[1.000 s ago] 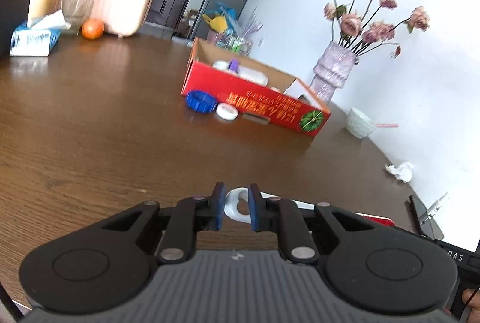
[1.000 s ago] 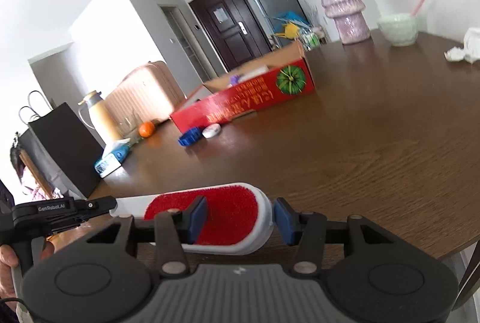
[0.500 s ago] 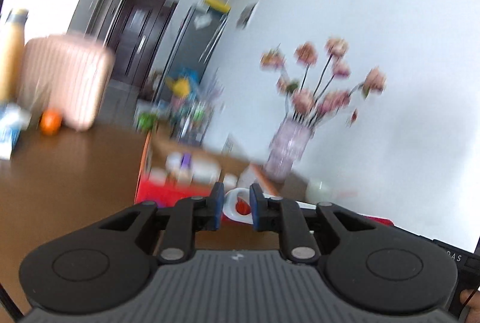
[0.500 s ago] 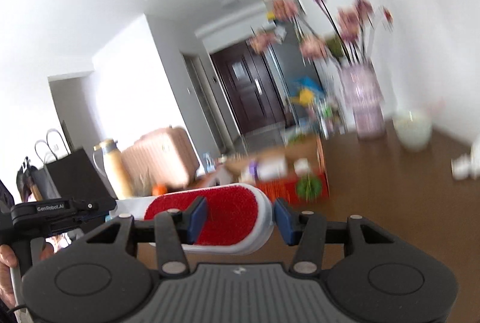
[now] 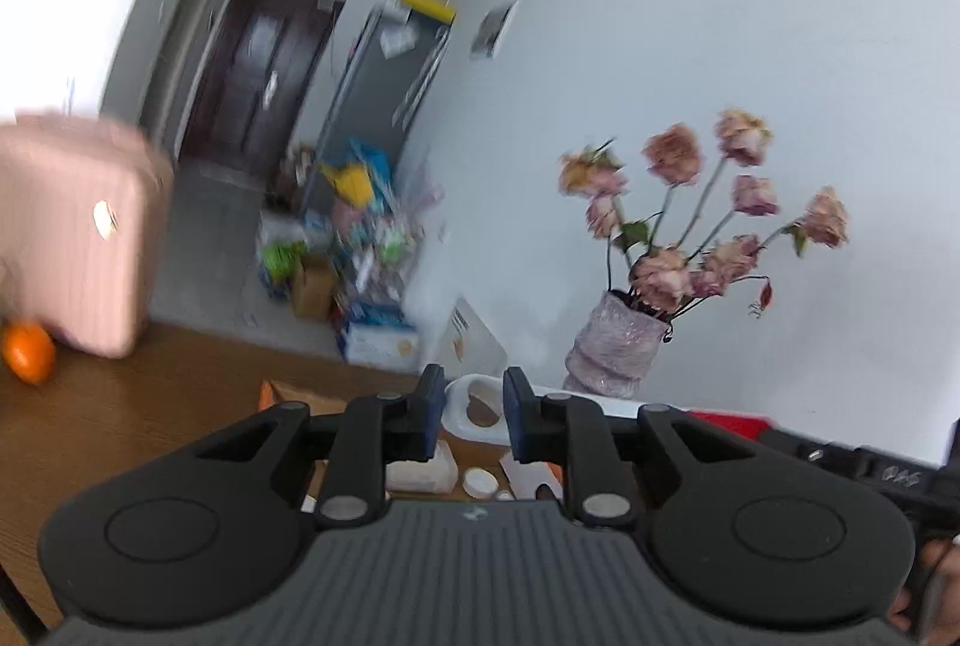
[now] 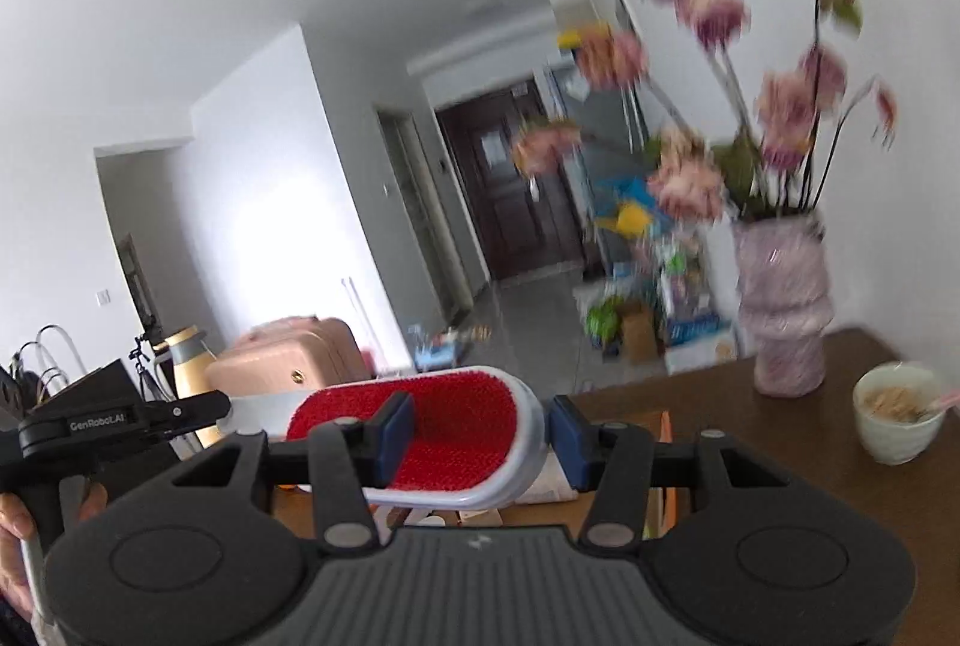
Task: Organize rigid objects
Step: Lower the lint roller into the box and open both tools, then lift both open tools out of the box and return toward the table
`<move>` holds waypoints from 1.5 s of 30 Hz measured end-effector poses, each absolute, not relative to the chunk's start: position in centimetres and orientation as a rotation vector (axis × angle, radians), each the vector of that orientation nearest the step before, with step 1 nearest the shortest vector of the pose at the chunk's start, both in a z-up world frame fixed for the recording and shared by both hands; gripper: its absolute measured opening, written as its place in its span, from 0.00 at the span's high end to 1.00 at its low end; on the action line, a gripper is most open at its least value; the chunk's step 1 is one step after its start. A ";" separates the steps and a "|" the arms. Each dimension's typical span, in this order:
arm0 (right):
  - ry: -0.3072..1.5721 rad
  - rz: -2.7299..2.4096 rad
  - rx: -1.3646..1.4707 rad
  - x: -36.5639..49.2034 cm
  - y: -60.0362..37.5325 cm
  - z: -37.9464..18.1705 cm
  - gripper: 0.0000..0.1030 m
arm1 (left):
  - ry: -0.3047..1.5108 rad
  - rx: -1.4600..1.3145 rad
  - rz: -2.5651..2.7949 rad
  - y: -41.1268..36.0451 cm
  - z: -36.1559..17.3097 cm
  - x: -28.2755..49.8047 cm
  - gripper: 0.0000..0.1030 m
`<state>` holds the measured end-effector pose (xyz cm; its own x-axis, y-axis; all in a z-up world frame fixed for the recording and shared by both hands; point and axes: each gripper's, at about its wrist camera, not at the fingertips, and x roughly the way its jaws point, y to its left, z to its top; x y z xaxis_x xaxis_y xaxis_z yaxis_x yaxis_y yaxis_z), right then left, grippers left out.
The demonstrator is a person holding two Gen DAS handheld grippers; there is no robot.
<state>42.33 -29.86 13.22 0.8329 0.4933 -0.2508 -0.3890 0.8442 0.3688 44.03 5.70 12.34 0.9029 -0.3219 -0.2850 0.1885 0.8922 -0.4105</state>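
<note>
Holding dried flowers [image 5: 702,202], a vase [image 5: 612,346] stands beside a bowl [image 6: 897,421].

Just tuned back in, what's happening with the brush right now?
A person is carrying the brush with both grippers: the right gripper holds the red bristle head, the left gripper pinches the white handle loop. It is held in the air over the open box on the table, where a few small white items lie. The vase and bowl stand to the right. Nothing is released yet.
</note>
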 end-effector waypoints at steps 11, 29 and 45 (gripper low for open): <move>0.666 0.451 0.403 56.6 -27.1 1.8 0.52 | 0.600 -0.454 -0.199 8.5 0.8 55.4 0.83; 0.738 0.369 0.166 59.2 -23.9 -1.5 0.69 | 0.612 -0.193 -0.175 6.2 -0.8 55.5 0.37; 0.505 0.376 0.094 47.1 -26.1 9.1 0.28 | 0.382 -0.059 -0.114 3.9 9.4 43.0 0.10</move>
<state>47.11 -26.07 9.09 0.8084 0.3739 -0.4547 -0.3279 0.9275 0.1798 42.96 3.86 9.43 0.9215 -0.1220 -0.3687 0.0998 0.9919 -0.0788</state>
